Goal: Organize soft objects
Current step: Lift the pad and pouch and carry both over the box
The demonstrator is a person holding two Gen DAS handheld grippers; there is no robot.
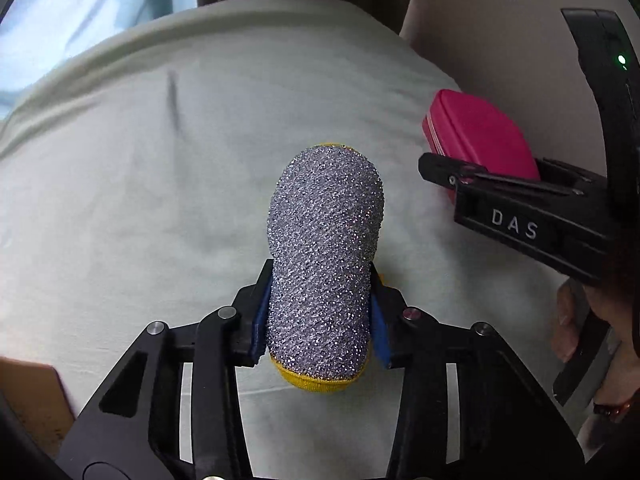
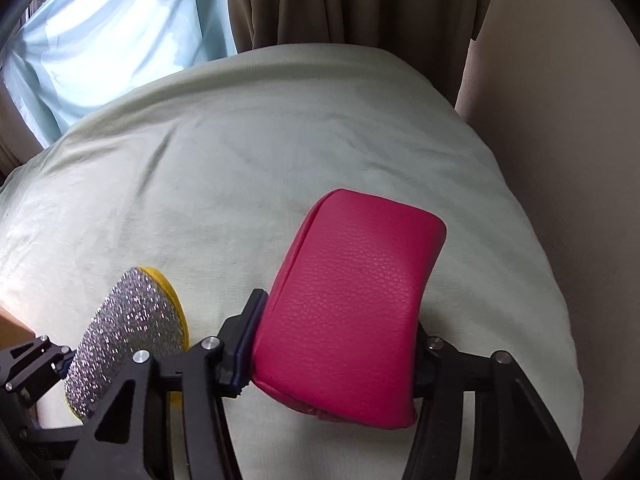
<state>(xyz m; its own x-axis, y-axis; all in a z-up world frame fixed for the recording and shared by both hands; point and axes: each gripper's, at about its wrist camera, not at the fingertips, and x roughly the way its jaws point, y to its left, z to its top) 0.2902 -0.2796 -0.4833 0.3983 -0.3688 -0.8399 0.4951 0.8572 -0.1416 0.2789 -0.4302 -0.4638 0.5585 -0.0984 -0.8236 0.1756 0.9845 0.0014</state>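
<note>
A silver glitter scrub sponge (image 1: 326, 248) with a yellow rim stands lifted off the pale green bed cover (image 1: 140, 184). My left gripper (image 1: 320, 312) is shut on its lower half, blue pads pressing both sides. A pink leather-look pouch (image 2: 348, 300) sits between the fingers of my right gripper (image 2: 338, 336), which is shut on it, the pouch bulging between the pads. In the left wrist view the pouch (image 1: 476, 132) and the right gripper (image 1: 500, 184) are at the right. The right wrist view shows the sponge (image 2: 128, 332) at the lower left.
The bed cover (image 2: 248, 152) spreads wide ahead with a few creases. A light blue curtain (image 2: 112, 40) and a brown curtain (image 2: 340, 0) hang behind it. A beige padded panel (image 2: 560, 140) stands at the right. A cardboard corner (image 1: 32, 396) lies lower left. A person's hand (image 1: 576, 320) holds the right gripper.
</note>
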